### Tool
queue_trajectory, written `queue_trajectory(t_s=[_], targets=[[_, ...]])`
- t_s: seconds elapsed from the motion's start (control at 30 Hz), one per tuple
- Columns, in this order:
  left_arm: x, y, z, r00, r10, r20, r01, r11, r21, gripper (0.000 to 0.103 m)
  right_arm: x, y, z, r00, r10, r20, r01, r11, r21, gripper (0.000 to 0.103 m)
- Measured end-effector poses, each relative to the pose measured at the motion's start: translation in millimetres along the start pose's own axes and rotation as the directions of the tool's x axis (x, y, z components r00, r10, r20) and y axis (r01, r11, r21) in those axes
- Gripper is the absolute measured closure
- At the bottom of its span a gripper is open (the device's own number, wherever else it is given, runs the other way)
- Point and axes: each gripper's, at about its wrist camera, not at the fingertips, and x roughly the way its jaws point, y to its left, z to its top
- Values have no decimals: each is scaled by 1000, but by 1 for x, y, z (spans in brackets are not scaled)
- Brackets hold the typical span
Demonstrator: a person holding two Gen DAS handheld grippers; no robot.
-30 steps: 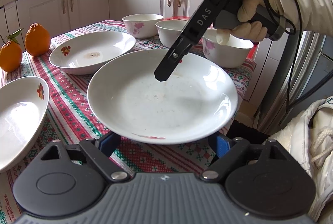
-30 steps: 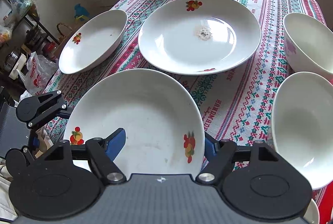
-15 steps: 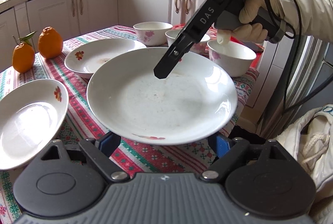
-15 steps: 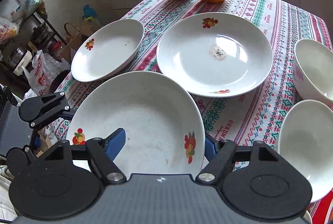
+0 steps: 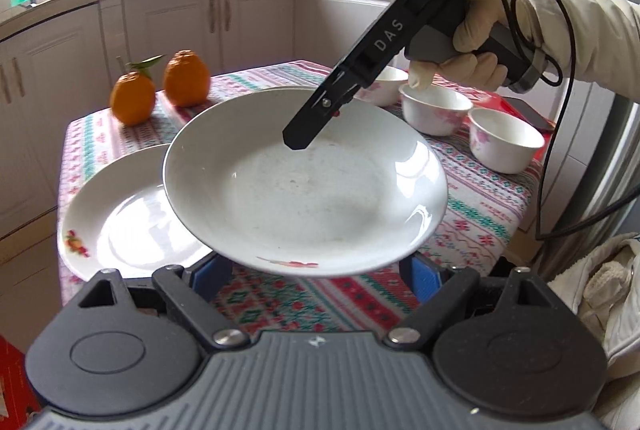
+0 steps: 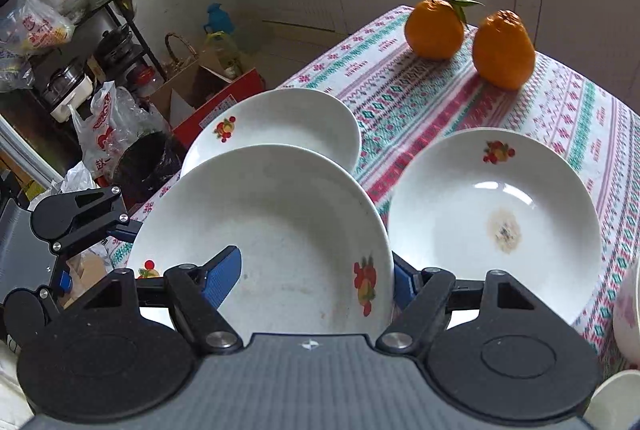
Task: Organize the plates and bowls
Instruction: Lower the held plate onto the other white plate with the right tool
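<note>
A white plate [image 5: 304,186] with fruit prints hangs in the air over the table's near left part, held from opposite rims by both grippers. My left gripper [image 5: 316,272] is shut on its near rim. My right gripper [image 6: 316,276] is shut on the other rim of the same plate [image 6: 280,230]; its finger [image 5: 316,118] reaches over the far edge. Right below and left lies a second plate [image 5: 120,222], also in the right wrist view [image 6: 280,118]. A third plate [image 6: 496,206] with a brown stain lies further right. Three white bowls [image 5: 436,108] stand at the far right.
Two oranges [image 5: 160,86] sit at the far left corner of the patterned tablecloth [image 5: 480,206]. A dark phone [image 5: 528,112] lies behind the bowls. Kitchen cabinets stand behind the table. Bags, pots and a red box [image 6: 216,102] crowd the floor beyond the table's left edge.
The held plate has been lifted and carried left with both grippers, and now hangs over the small plate at the table's left. The stained plate is no longer under it.
</note>
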Motion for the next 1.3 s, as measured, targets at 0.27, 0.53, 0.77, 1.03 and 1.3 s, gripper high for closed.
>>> queue_trajectory(t_s=[0.27, 0.53, 0.77, 1.03, 1.3], targets=[[-15, 33, -7, 996, 87, -11, -88, 994, -62, 13, 39, 15, 48, 998, 61, -11, -62, 995, -73, 22], [-15, 58, -14, 991, 126, -35, -129, 986, -105, 13, 76, 17, 73, 995, 97, -35, -100, 992, -83, 22], [-12, 71, -12, 992, 120, -31, -123, 984, -128, 13, 89, 11, 77, 994, 99, -47, -102, 993, -66, 22], [-7, 79, -11, 993, 109, -43, -114, 984, -138, 13, 101, 4, 81, 994, 91, -62, -94, 995, -46, 22], [-4, 84, -9, 993, 105, -49, -111, 983, -145, 13, 111, 1, 81, 994, 84, -74, -87, 995, -37, 22]])
